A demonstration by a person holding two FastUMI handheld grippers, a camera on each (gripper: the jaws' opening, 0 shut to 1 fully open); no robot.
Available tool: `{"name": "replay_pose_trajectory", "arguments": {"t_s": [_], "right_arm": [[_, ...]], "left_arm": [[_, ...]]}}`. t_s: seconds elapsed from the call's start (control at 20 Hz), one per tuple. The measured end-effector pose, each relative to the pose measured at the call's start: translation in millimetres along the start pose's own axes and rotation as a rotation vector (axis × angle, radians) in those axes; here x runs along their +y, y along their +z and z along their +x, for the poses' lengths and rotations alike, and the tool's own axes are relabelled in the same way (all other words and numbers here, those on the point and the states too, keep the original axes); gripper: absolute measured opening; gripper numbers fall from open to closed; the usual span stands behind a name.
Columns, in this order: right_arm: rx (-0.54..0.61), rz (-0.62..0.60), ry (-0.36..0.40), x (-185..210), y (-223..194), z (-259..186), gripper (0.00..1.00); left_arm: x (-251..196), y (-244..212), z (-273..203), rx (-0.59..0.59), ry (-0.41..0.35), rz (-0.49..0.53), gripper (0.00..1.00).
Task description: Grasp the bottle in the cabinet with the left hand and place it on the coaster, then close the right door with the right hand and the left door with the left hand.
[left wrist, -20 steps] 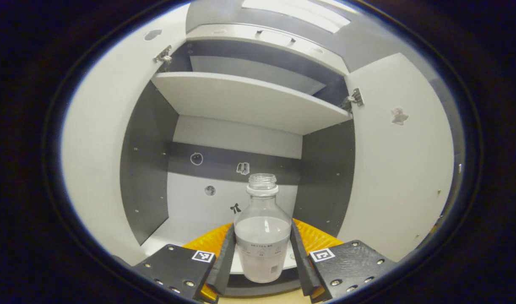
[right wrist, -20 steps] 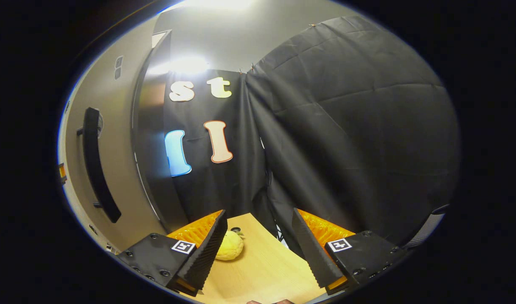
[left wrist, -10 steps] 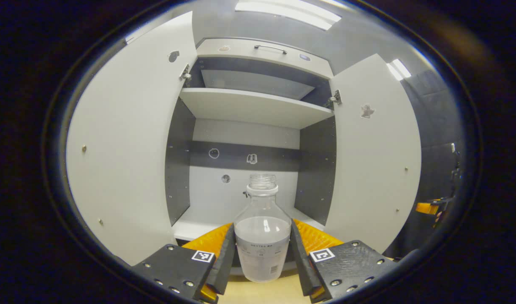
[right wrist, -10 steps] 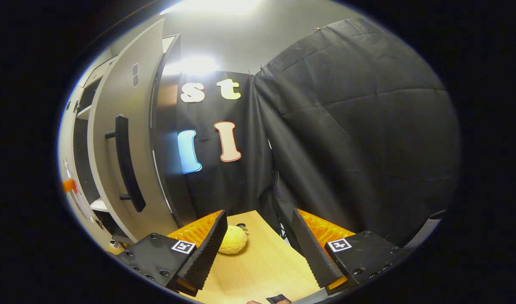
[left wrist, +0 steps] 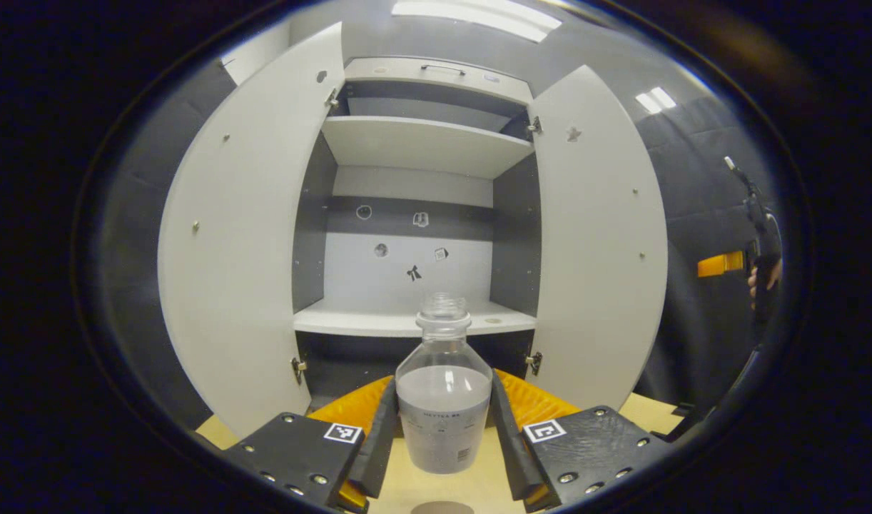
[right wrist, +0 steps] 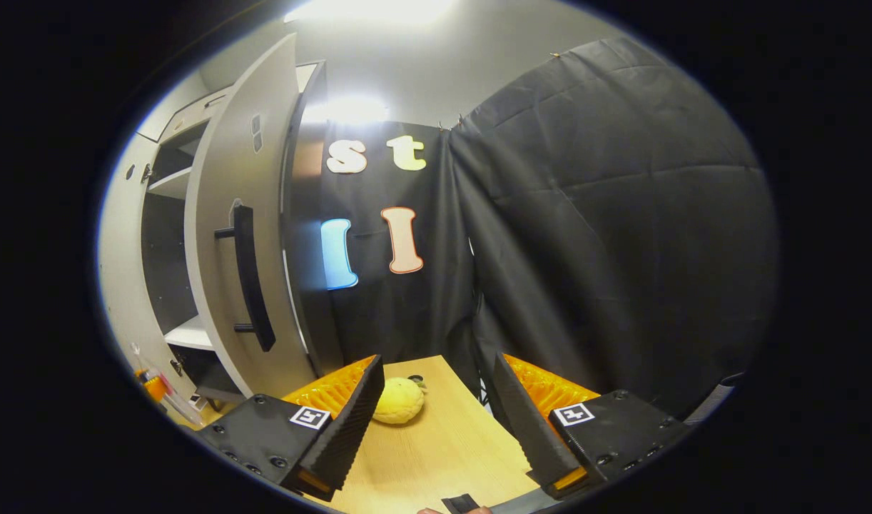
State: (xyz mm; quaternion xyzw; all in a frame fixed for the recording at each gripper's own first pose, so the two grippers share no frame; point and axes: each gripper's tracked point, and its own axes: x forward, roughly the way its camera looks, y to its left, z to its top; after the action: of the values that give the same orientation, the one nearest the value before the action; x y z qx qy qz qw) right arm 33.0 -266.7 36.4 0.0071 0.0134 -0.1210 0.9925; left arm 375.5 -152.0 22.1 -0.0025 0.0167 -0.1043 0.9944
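Observation:
A clear glass bottle (left wrist: 443, 410), uncapped and about half full of white liquid, is held upright in my left gripper (left wrist: 443, 385), whose two fingers press on its sides. It hangs over the wooden table (left wrist: 493, 478), out in front of the open cabinet (left wrist: 414, 321). A dark round coaster (left wrist: 442, 508) peeks in at the bottom edge, just below the bottle. The left door (left wrist: 243, 250) and the right door (left wrist: 593, 235) both stand wide open. My right gripper (right wrist: 437, 364) is open with nothing between its fingers, to the right of the right door's black handle (right wrist: 249, 278).
A yellow, lemon-like thing (right wrist: 399, 401) lies on the table (right wrist: 436, 457) near the far edge, beyond my right gripper. The cabinet has an upper shelf (left wrist: 422, 143) and small stickers on its back wall. Black cloth hangs behind and to the right.
My left gripper has pulled back out of the cabinet with the bottle, so both doors and the table now show. My right gripper has drawn back too, bringing more of the door and the cabinet into view.

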Motion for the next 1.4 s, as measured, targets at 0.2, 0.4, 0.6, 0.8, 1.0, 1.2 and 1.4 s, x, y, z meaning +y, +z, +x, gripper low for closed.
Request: {"name": "replay_pose_trajectory", "arguments": {"t_s": [0.2,0.4,0.6,0.8,1.0,1.2,1.4], "right_arm": [[0.013,-0.016,0.002,2,-1,-5,0.98],[0.038,-0.019,0.005,5,-4,-5,0.98],[0.047,-0.028,0.003,7,-5,-1,0.98],[0.07,-0.044,0.019,13,-10,-1,0.98],[0.101,-0.024,-0.001,8,-20,-3,0.98],[0.128,0.001,-0.042,-4,-29,-3,0.98],[0.152,0.038,-0.064,-9,-37,-4,0.98]], "left_arm": [[1,-3,0,0.029,0.025,-0.001,0.67],[1,-10,2,0.071,0.042,-0.008,0.67],[-3,-26,2,0.129,0.039,-0.012,0.66],[-15,-71,8,0.181,0.02,0.005,0.67],[-23,-101,8,0.181,0.019,0.024,0.67],[-23,-106,4,0.168,0.016,0.03,0.67],[-23,-108,1,0.172,0.012,0.031,0.69]]}}
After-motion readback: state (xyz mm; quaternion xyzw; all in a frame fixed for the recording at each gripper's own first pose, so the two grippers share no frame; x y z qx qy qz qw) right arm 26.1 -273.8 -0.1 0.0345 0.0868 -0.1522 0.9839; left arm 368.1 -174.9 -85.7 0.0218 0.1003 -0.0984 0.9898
